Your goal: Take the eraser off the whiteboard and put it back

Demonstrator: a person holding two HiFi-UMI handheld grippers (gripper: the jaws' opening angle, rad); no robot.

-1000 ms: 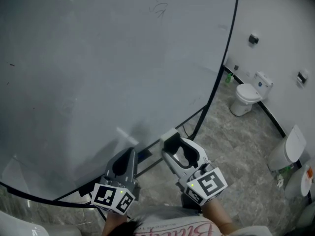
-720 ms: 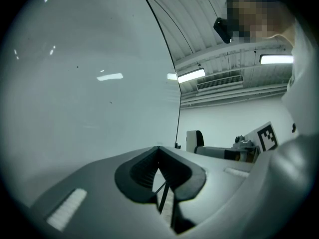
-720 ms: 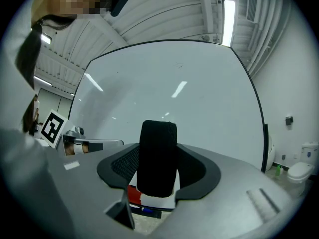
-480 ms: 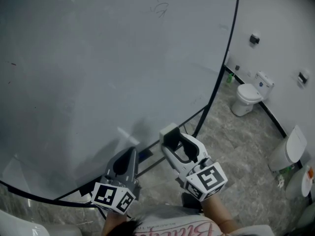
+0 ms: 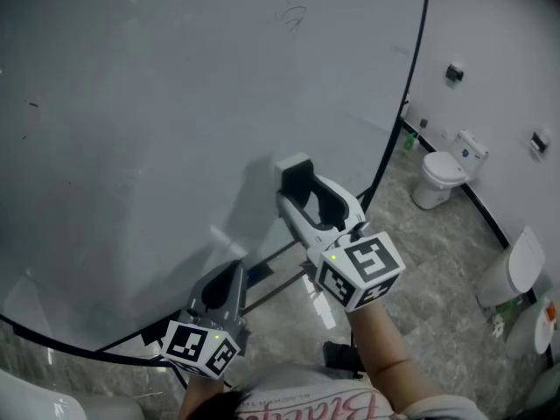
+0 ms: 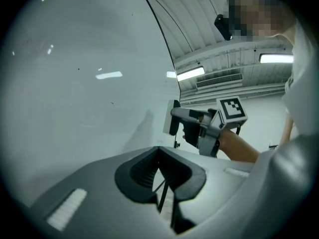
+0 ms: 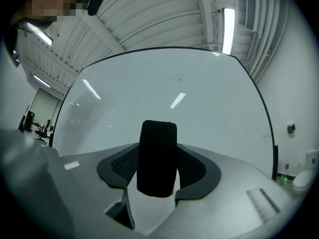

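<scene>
**Eraser pinched in the right gripper, held up at the board**

The right gripper (image 5: pixel 299 185) is clamped on the eraser (image 5: pixel 293 166). In the right gripper view the eraser's black felt stands upright between the jaws and covers most of the pads. From the head view the eraser lies against the whiteboard (image 5: pixel 175 103) or just off it. The left gripper view shows its shadow on the board, but not whether the two touch.

The left gripper (image 5: pixel 224 280) hangs lower, near the board's bottom edge. Its jaws are pressed together with nothing between them. The hand behind it is mostly hidden by the marker cube.

The whiteboard fills most of the head view, and the picture cuts off its left side and top. It is nearly blank, with a faint scribble (image 5: pixel 293 14) high up and a few small specks. A thin black frame (image 5: pixel 413 68) runs down its right edge.

To the right of that edge lie a grey stone floor (image 5: pixel 420 252), a white wall and a toilet (image 5: pixel 442 171). A small green bottle (image 5: pixel 407 138) stands at the foot of the wall. More white fixtures are cut off at the lower right. Bare board lies on every side of the eraser.
</scene>
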